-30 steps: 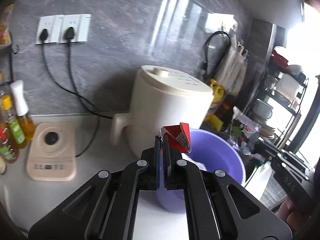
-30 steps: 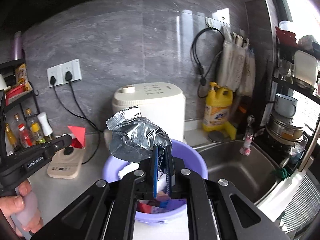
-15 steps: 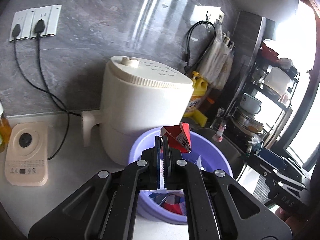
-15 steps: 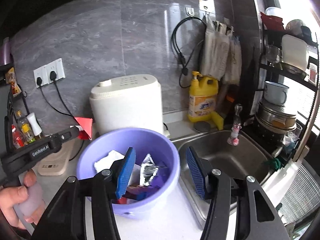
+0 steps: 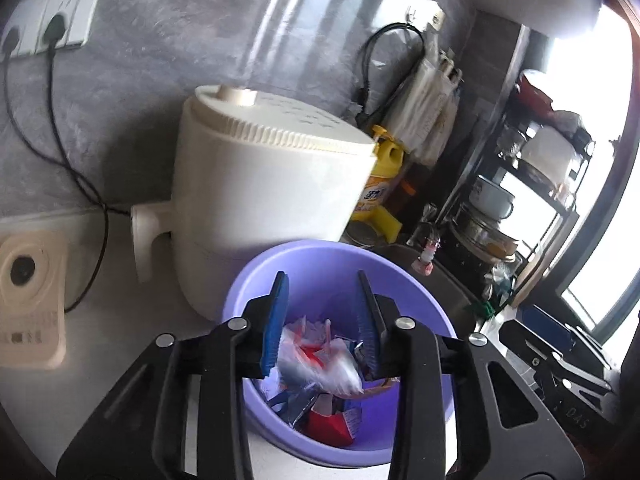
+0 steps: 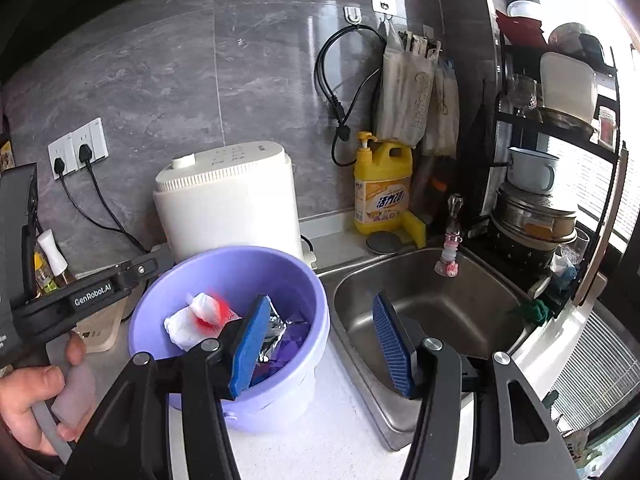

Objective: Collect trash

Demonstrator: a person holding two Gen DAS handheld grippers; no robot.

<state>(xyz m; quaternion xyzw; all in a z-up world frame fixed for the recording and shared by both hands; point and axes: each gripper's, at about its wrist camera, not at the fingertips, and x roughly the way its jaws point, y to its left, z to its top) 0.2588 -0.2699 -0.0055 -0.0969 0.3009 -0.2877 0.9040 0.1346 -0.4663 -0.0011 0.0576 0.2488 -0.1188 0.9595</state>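
Note:
A purple basin point(image 5: 320, 246) point(image 6: 240, 250) on the white counter holds several wrappers. My left gripper point(image 5: 322, 280) hangs over it with its jaws opening. A blurred red-and-white wrapper point(image 5: 316, 360) point(image 6: 208, 308) drops free between the blue pads, which touch nothing. A red packet point(image 5: 328, 424) lies at the basin's bottom. My right gripper point(image 6: 320, 300) stands open and empty above the basin's right rim and the sink's edge. A silver foil bag point(image 6: 276, 328) lies in the basin behind its left pad. In the right wrist view the left gripper's body point(image 6: 80, 300) shows at the left, held by a hand point(image 6: 36, 396).
A white appliance point(image 5: 260, 184) stands right behind the basin. A steel sink point(image 6: 420, 292) lies to the basin's right, with a yellow detergent bottle point(image 6: 382, 192) behind it. A black dish rack point(image 6: 552, 160) fills the far right. A beige device point(image 5: 28, 300) sits on the left.
The left jaws, shut on the red wrapper before, have parted and the wrapper falls into the basin. The right gripper let the silver foil bag drop into the basin and stays open. Both moved closer to the basin.

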